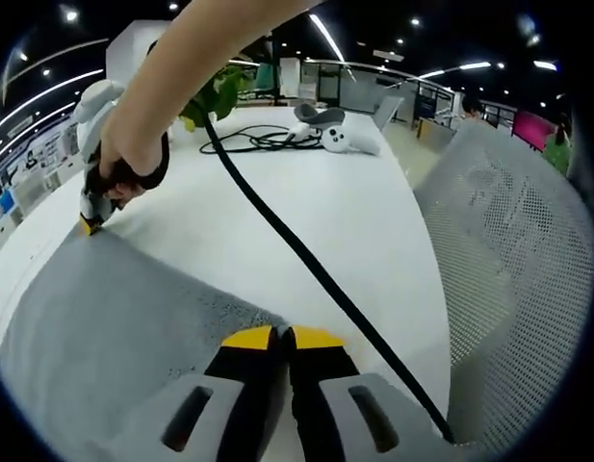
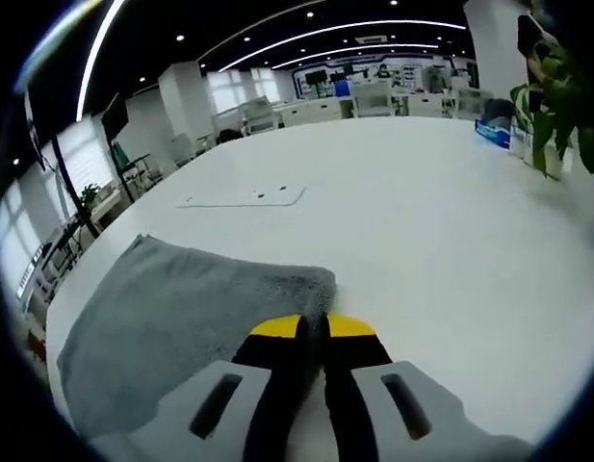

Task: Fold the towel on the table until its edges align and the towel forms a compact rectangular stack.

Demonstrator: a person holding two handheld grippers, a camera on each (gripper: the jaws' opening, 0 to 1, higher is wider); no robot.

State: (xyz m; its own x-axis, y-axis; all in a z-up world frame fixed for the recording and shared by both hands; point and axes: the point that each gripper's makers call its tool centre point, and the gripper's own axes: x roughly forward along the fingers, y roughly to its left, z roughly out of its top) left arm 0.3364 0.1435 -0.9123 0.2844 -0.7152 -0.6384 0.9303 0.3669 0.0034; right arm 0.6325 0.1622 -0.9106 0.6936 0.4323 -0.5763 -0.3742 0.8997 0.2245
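Observation:
A grey towel (image 1: 104, 318) lies flat on the white table (image 1: 306, 221). In the left gripper view my left gripper (image 1: 280, 335) has its yellow-tipped jaws pressed together on the towel's near corner. Across the towel, a hand holds my right gripper (image 1: 88, 223) with its tip down on the far corner. In the right gripper view the towel (image 2: 181, 318) spreads to the left. My right gripper (image 2: 313, 323) is shut on the towel's slightly raised corner.
A black cable (image 1: 306, 260) runs across the table from the plant (image 1: 215, 91) to the lower right. White controllers (image 1: 340, 135) lie at the far end. A mesh chair back (image 1: 508, 250) stands beside the right edge. A flat white sheet (image 2: 244, 197) lies further along the table.

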